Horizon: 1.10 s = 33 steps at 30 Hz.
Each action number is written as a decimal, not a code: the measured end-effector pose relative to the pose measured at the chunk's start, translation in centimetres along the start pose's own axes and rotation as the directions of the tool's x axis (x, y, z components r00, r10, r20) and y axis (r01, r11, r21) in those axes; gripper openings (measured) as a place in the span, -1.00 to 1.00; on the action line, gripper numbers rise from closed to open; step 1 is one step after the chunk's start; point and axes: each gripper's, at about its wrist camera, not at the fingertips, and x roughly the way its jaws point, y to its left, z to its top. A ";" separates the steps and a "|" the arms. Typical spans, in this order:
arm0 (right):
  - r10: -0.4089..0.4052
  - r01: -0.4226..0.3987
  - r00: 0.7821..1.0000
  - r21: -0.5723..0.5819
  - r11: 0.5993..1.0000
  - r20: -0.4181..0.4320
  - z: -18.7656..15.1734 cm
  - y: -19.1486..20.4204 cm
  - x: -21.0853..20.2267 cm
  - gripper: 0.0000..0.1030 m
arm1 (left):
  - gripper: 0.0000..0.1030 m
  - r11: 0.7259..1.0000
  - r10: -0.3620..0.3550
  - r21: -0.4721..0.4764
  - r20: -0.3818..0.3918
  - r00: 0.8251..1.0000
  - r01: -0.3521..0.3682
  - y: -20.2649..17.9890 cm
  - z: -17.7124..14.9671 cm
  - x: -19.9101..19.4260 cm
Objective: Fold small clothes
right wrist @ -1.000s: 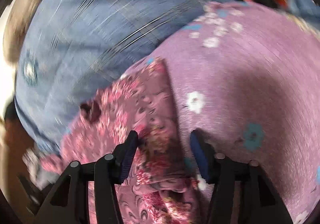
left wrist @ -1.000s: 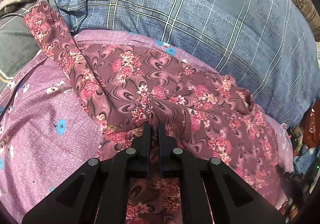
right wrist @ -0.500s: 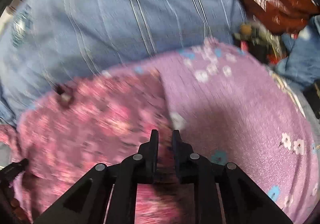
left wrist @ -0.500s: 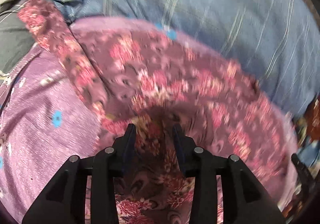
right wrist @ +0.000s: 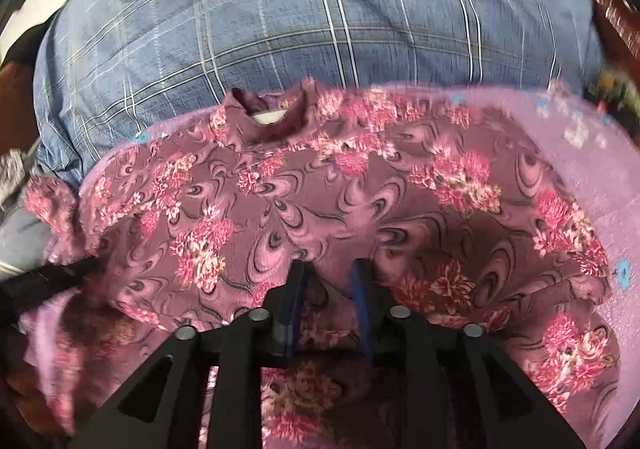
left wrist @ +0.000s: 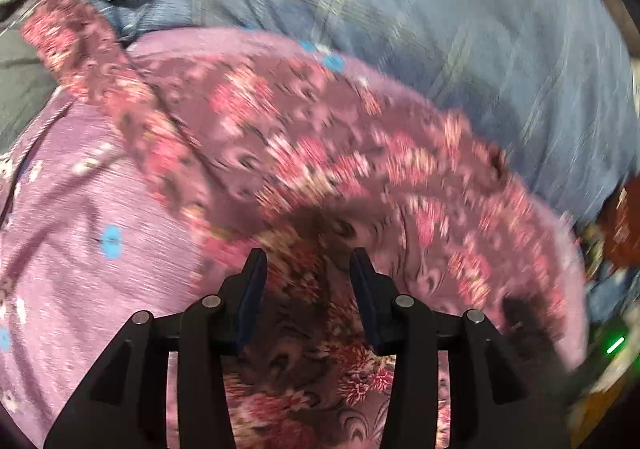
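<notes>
Floral top [right wrist: 320, 201] lies spread on the lilac sheet [right wrist: 600, 177], collar toward the blue plaid cover [right wrist: 280, 17]. Left gripper [left wrist: 308, 269] and right gripper [right wrist: 326, 277] jaws opening, cloth between them, unpinched. Risk: slack fabric snags a pad on withdrawal, undoing the lay.

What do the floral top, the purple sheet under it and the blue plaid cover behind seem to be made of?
Floral top: thin, soft printed fabric, likely a knit or synthetic blend; it drapes and rumples, matte.
Purple sheet: woven cloth with a faint streaky grain and printed flowers, probably cotton-like.
Blue plaid cover: coarser woven cloth, visible slubby texture and woven stripes, matte.
</notes>
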 end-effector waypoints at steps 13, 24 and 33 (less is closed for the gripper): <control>-0.010 0.015 0.998 -0.088 0.996 0.056 -0.9 1.4 -0.2 0.08 | 0.30 0.933 0.255 -0.272 0.045 0.966 -0.234 20.4 13.3 -3.9; 0.049 -0.044 0.998 -0.109 0.993 0.043 -0.9 1.7 0.2 0.46 | -0.26 0.866 0.043 -0.500 0.070 0.997 -0.003 26.9 15.9 1.4; 0.087 -0.082 0.995 -0.109 0.991 0.039 -0.8 1.6 0.3 0.60 | -0.93 0.925 0.049 -0.379 0.164 0.985 0.017 22.9 15.2 -4.5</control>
